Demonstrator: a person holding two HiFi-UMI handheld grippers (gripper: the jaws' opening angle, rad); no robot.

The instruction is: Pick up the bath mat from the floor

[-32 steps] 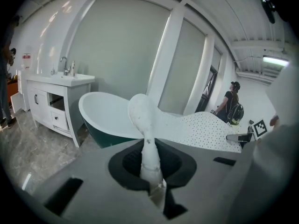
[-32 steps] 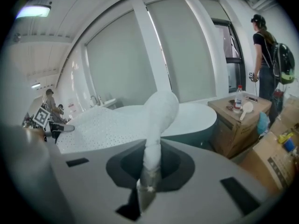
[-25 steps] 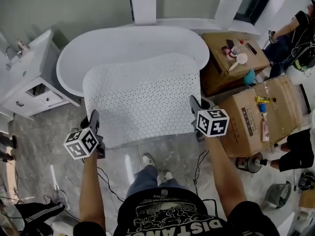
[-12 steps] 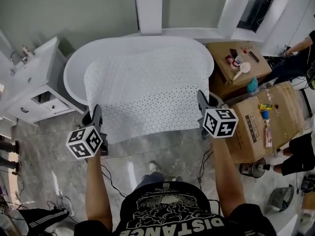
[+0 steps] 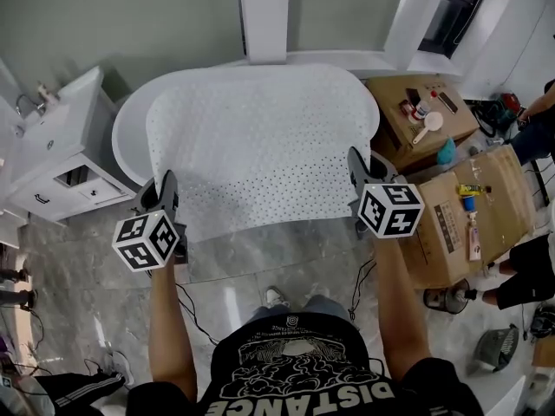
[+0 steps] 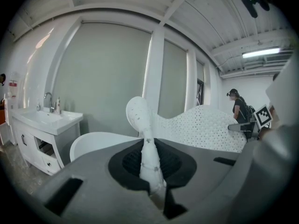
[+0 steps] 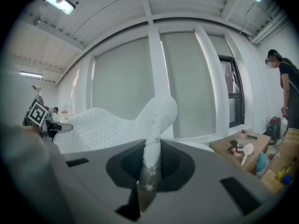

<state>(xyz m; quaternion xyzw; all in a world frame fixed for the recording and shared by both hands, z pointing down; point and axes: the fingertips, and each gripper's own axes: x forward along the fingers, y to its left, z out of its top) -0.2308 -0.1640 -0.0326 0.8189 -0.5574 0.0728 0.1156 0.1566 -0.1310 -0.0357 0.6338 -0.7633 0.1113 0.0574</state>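
Note:
The white perforated bath mat (image 5: 256,150) hangs spread out in the air, held by its two near corners above the white bathtub (image 5: 130,128). My left gripper (image 5: 165,204) is shut on the mat's near left corner (image 6: 145,143). My right gripper (image 5: 357,178) is shut on the near right corner (image 7: 154,139). In each gripper view the pinched mat edge stands up between the jaws, and the rest of the sheet (image 6: 210,127) (image 7: 100,125) billows toward the other gripper. The mat's far edge reaches over the tub's back rim.
A white vanity with a sink (image 5: 48,141) stands at the left. Cardboard boxes (image 5: 460,211) with bottles and small items stand at the right, next to a person's legs (image 5: 525,271). A white column (image 5: 264,16) rises behind the tub. Cables (image 5: 195,319) trail on the marble floor.
Both grippers have carried the mat up and forward, so it now covers nearly the whole tub. The jaws have stayed clamped on the corners.

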